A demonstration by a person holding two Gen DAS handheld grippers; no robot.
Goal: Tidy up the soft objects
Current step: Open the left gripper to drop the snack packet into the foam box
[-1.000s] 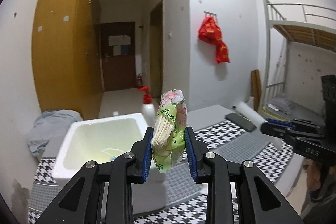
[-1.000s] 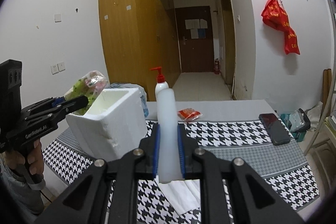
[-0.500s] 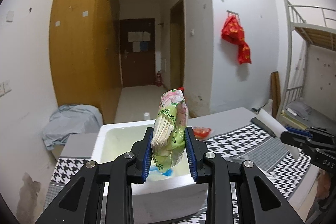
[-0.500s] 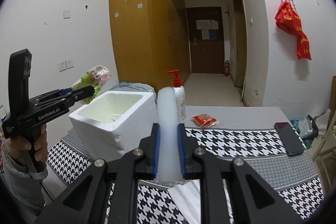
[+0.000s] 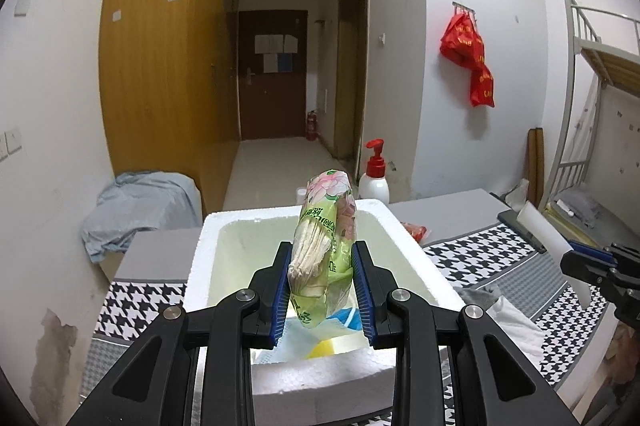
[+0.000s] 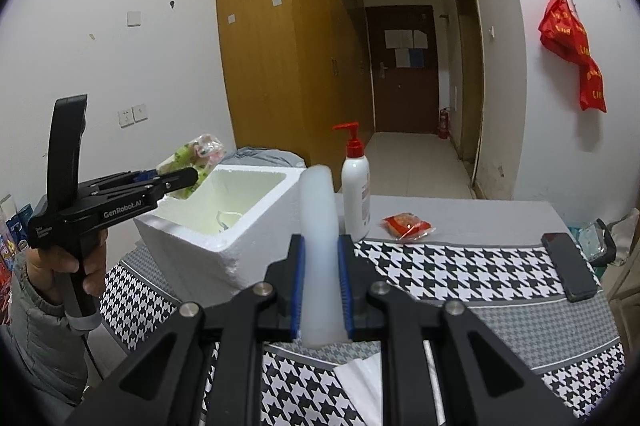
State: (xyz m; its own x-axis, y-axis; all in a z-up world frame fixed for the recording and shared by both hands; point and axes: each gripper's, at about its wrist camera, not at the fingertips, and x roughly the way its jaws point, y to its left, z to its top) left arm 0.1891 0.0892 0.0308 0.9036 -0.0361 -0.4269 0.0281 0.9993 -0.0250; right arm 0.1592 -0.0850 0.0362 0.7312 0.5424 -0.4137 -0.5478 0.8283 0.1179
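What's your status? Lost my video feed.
Left gripper shut on tissue pack, over foam box. Right gripper shut on white foam strip. Nothing blocks the box.

Green tissue pack (image 5: 325,250) in left tongs (image 5: 322,290) above foam box (image 5: 208,246)

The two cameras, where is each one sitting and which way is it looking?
Left wrist view: sits on the left gripper, looking along its fingers over the foam box towards the hallway door; the gripper is shut on a green tissue pack, and the right gripper's tip shows at the right edge.
Right wrist view: sits on the right gripper, facing the same door; it is shut on a white foam strip, and the left gripper with the person's hand shows at left.
Both views share the foam box, the pump bottle and the checked cloth.
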